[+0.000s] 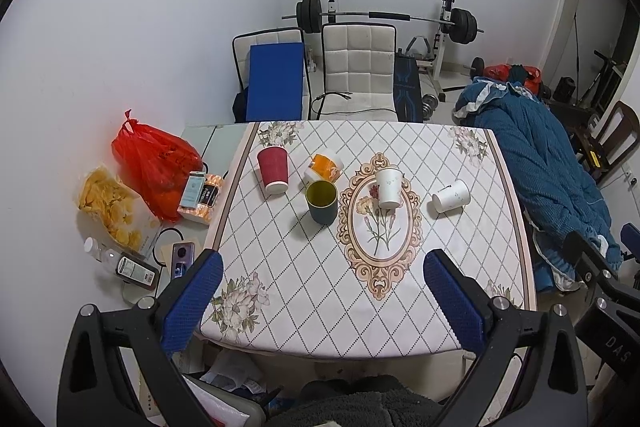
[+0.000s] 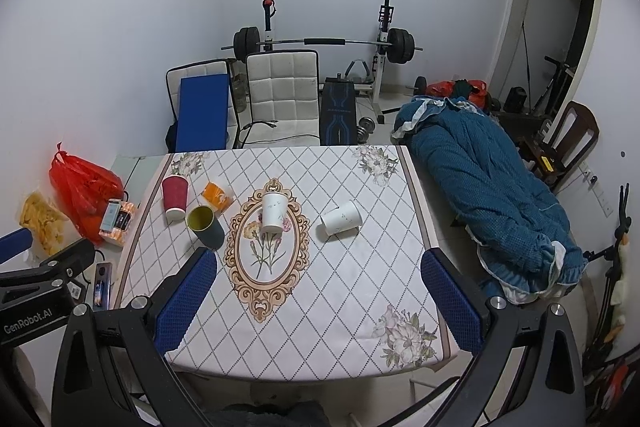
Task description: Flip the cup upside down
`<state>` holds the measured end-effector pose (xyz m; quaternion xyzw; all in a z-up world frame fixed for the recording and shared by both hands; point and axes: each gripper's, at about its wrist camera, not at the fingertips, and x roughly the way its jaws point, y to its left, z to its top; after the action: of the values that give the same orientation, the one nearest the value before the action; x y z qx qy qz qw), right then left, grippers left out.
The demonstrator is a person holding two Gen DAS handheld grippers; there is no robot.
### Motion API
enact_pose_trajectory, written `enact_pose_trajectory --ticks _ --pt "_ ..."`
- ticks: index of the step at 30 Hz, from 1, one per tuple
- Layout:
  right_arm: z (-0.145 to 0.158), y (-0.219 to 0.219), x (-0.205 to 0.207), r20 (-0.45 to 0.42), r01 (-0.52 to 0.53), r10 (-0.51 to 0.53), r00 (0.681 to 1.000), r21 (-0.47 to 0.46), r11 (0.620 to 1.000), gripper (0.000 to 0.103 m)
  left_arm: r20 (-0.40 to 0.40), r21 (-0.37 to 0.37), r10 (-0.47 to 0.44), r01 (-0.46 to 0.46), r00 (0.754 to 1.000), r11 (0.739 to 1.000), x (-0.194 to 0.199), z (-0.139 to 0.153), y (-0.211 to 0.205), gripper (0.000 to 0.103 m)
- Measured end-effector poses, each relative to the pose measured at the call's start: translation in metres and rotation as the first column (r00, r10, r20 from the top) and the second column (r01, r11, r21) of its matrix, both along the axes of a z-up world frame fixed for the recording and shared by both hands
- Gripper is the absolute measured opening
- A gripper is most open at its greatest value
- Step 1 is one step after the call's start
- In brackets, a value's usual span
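Left wrist view: the left gripper (image 1: 322, 287) has its fingers spread wide, empty, above the near edge of the surface (image 1: 304, 291). The green cup (image 1: 321, 201) stands mouth-up between the red cup (image 1: 273, 169) and a white cup (image 1: 389, 188); bottles (image 1: 120, 263) lie far left.

Right wrist view: the right gripper (image 2: 318, 287) is likewise spread and empty; another white cup (image 2: 340, 218) lies on its side, and a doorway (image 2: 560, 23) shows.

"GenRobot.AI" on left hand-held gripper (image 2: 28, 321); "DAS" on right hand-held gripper (image 1: 618, 349).
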<state>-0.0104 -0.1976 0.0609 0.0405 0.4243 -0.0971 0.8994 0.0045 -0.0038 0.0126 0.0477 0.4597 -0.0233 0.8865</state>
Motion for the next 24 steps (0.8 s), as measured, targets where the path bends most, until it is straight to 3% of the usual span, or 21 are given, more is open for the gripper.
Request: enact_pose_trajectory --ticks 24 --pt "0.0002 -0.007 0.0064 0.003 0.013 -0.013 1.0 0.028 1.0 0.103 0.003 0.003 0.0 0.0 1.0 1.0 0.0029 0.0024 -0.0049 0.103"
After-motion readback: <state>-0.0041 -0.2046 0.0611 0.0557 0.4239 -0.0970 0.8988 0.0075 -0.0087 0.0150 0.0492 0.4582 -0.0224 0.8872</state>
